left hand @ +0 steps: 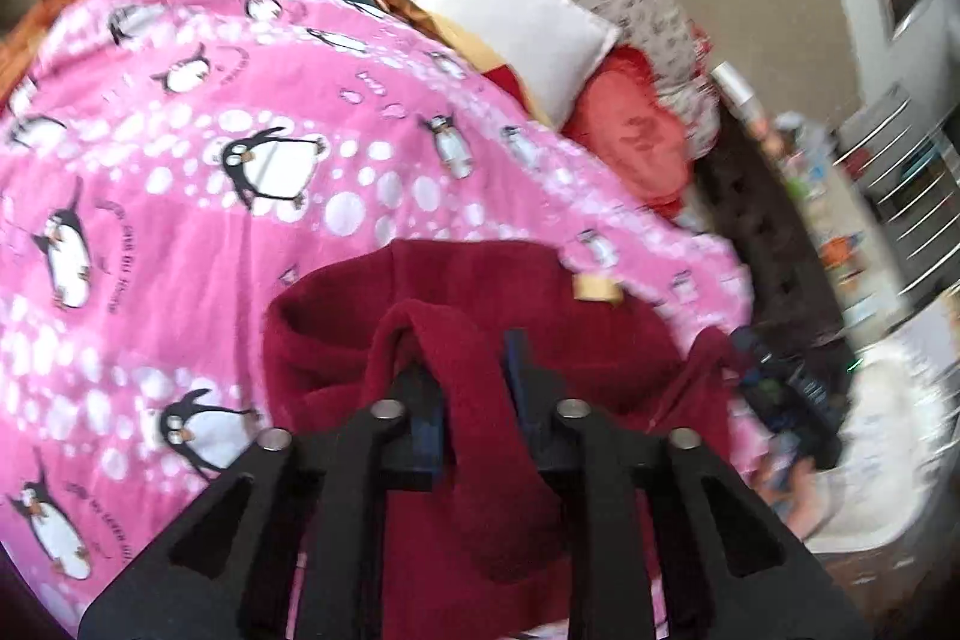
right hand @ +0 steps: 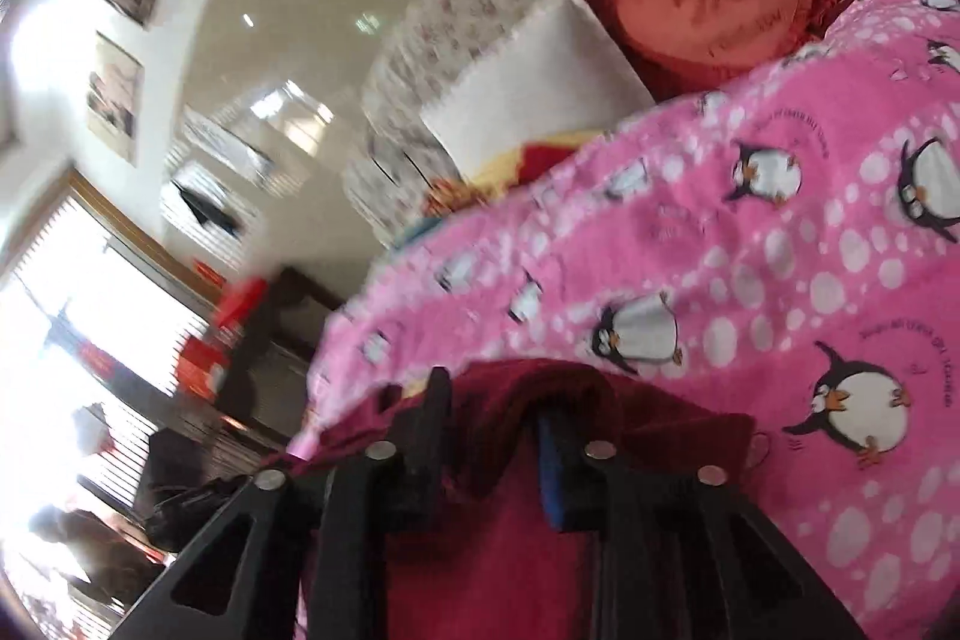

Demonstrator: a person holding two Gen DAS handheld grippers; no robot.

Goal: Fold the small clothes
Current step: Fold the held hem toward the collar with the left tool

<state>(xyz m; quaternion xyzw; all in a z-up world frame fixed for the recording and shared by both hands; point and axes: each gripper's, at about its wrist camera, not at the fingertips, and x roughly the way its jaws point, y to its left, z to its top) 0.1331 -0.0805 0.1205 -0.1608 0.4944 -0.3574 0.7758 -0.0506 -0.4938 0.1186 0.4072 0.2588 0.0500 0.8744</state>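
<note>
The dark red garment point(left hand: 474, 316) lies at the near edge of the bed's pink penguin blanket point(left hand: 180, 172), bunched rather than flat. The left tool point(left hand: 474, 388) and the right tool point(right hand: 492, 418) each pinch a raised ridge of its cloth. Judging by this, folding is underway, no tidy fold yet

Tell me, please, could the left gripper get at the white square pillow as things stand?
Probably not yet: the left gripper is shut on the dark red fleece garment, and the white square pillow lies beyond the pink penguin blanket.
</note>
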